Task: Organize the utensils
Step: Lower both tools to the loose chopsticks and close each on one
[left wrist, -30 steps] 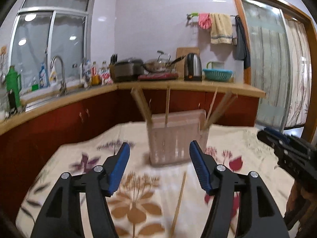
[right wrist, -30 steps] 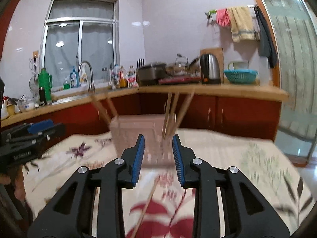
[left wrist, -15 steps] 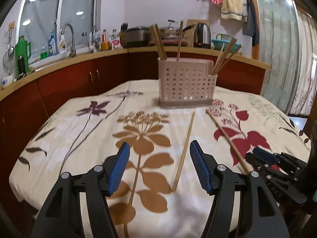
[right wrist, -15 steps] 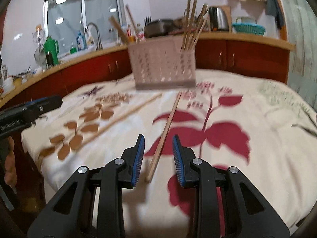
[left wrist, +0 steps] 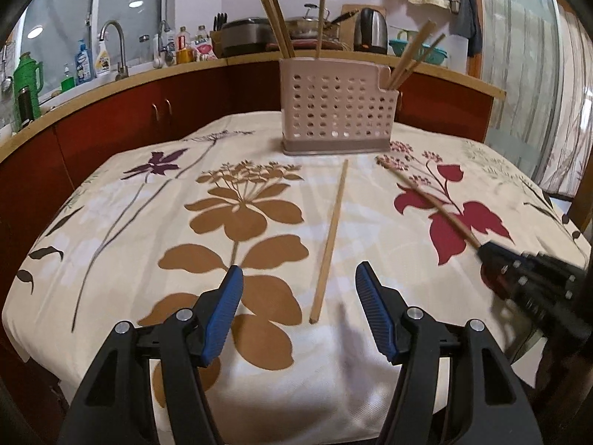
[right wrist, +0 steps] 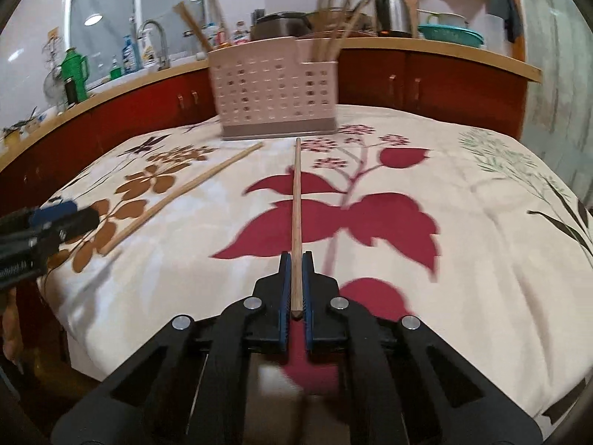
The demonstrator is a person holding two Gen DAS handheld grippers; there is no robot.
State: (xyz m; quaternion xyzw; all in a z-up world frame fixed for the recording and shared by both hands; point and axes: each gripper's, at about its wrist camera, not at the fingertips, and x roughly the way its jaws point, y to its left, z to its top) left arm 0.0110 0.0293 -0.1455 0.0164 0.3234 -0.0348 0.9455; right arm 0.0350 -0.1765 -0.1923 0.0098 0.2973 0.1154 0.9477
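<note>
Right claw clamped on a chopstick, left claw spread over the other one.

My right gripper (right wrist: 294, 259) is pinched tight on the near end of one wooden chopstick (right wrist: 296, 200), which runs out over the floral tablecloth (right wrist: 463, 230) toward the perforated pink utensil holder (right wrist: 274, 89). My left gripper (left wrist: 299, 278) stands released, its blue pads either side of the second chopstick (left wrist: 331, 233) lying flat on the cloth, touching neither pad.
</note>
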